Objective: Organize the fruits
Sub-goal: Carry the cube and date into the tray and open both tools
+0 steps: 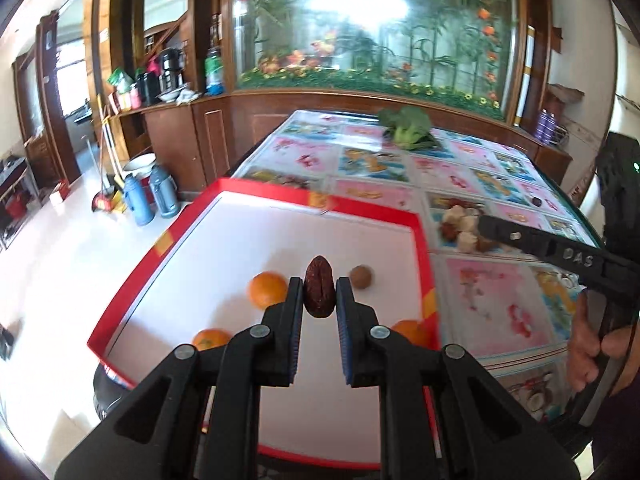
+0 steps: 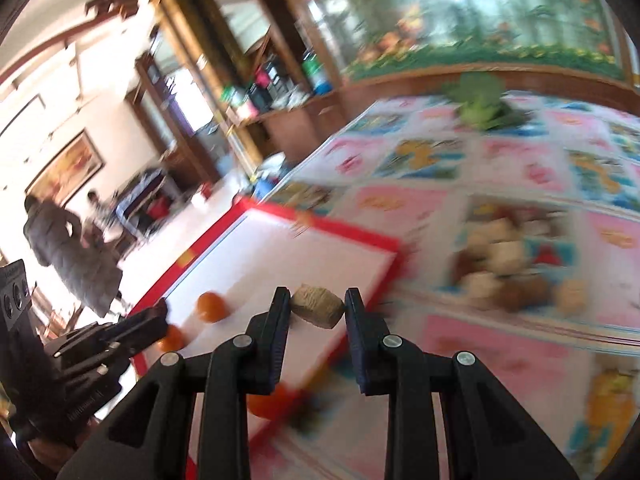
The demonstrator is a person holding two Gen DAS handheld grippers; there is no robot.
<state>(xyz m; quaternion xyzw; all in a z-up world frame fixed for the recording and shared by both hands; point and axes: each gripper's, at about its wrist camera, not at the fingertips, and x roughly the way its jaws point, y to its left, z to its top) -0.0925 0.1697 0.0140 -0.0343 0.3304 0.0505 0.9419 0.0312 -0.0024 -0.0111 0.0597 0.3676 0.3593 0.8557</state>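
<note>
My left gripper [image 1: 319,292] is shut on a dark red dried date [image 1: 319,293] and holds it above the white, red-rimmed tray [image 1: 332,240]. In the tray lie oranges [image 1: 267,289], [image 1: 211,338], [image 1: 409,330] and a brown walnut [image 1: 362,277]. My right gripper [image 2: 317,307] is shut on a tan walnut-like nut [image 2: 317,306] over the tray's right rim [image 2: 352,232]. A pile of dates and pale nuts [image 1: 462,226] lies on the table right of the tray; it is blurred in the right wrist view [image 2: 504,264]. The right gripper's finger [image 1: 552,246] reaches in from the right in the left wrist view.
The table has a colourful patterned cover [image 1: 492,312]. A green vegetable [image 1: 408,126] lies at its far end. A single dark date [image 1: 536,201] sits far right. Thermos flasks [image 1: 150,196] stand on the floor to the left. People [image 2: 68,248] stand at far left.
</note>
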